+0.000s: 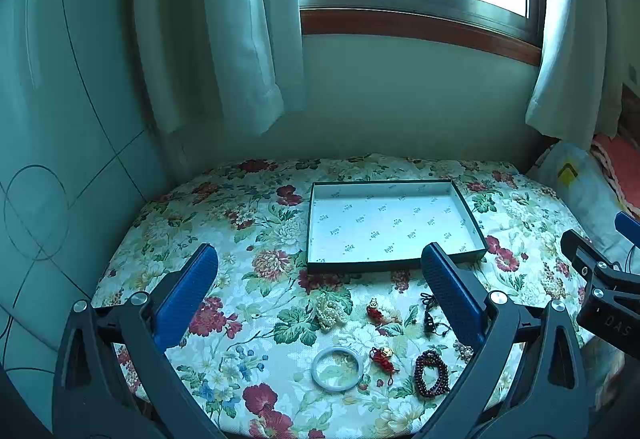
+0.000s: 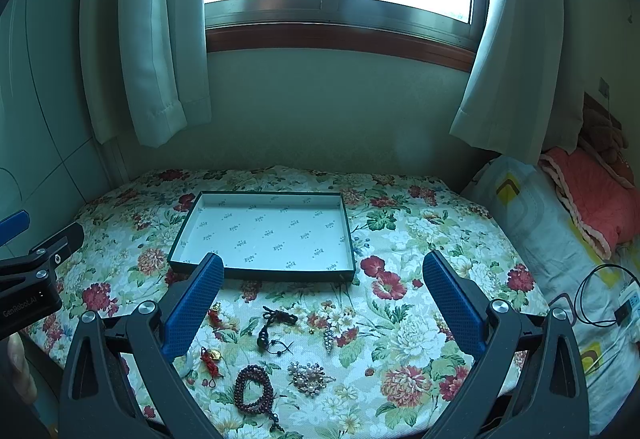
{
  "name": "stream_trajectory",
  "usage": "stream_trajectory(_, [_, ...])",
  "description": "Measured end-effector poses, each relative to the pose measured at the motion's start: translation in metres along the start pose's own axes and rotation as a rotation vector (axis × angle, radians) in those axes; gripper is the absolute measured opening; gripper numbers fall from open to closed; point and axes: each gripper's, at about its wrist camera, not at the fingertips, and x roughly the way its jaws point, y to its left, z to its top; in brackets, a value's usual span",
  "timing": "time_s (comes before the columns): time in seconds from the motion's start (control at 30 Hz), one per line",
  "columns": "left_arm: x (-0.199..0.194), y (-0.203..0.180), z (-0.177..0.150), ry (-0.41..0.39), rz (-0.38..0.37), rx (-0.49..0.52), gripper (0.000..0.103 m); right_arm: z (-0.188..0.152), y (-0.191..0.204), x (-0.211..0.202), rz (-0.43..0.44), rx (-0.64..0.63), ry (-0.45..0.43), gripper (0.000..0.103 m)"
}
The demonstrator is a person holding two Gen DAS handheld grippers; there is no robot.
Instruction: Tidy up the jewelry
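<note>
1. Covering the bed is a flowered quilt (image 1: 256, 239), matte and woven, printed with red and cream blooms.
2. A shallow rectangular tray (image 2: 348, 239) with dark rims and a pale printed-paper lining sits at 12 o'clock from the jewelry; nothing lies in it.
3. Jewelry is scattered on the quilt at 6 o'clock of the tray: a smooth pale bangle (image 1: 337, 363), a coil of dark red beads (image 2: 252, 389), a heap of small pearls (image 1: 330, 312), two red knotted charms (image 1: 382, 357) with gold pieces, and a black cord piece (image 2: 276, 323).
4. The left gripper (image 1: 318, 267) and right gripper (image 2: 322, 275) both hover with ribbed blue pads spread wide, holding nothing.
5. Only the right view shows a pearl-and-metal brooch (image 2: 308, 377) in full, a small silvery cluster (image 2: 329, 337) and a pink blanket (image 2: 592, 195) at 3 o'clock.
</note>
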Motion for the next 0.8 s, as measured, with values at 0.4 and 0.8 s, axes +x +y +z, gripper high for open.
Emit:
stream_trajectory(0.4, [0.0, -0.0002, 0.0003, 0.002, 0.0, 0.0, 0.101, -0.0004, 0.0004, 0.0003, -0.001, 0.0, 0.0, 0.099])
stream_trajectory(0.8, [0.0013, 0.0008, -0.0025, 0.003, -0.001, 0.004, 0.101, 0.0, 0.0013, 0.001, 0.0, -0.005, 0.007, 0.099])
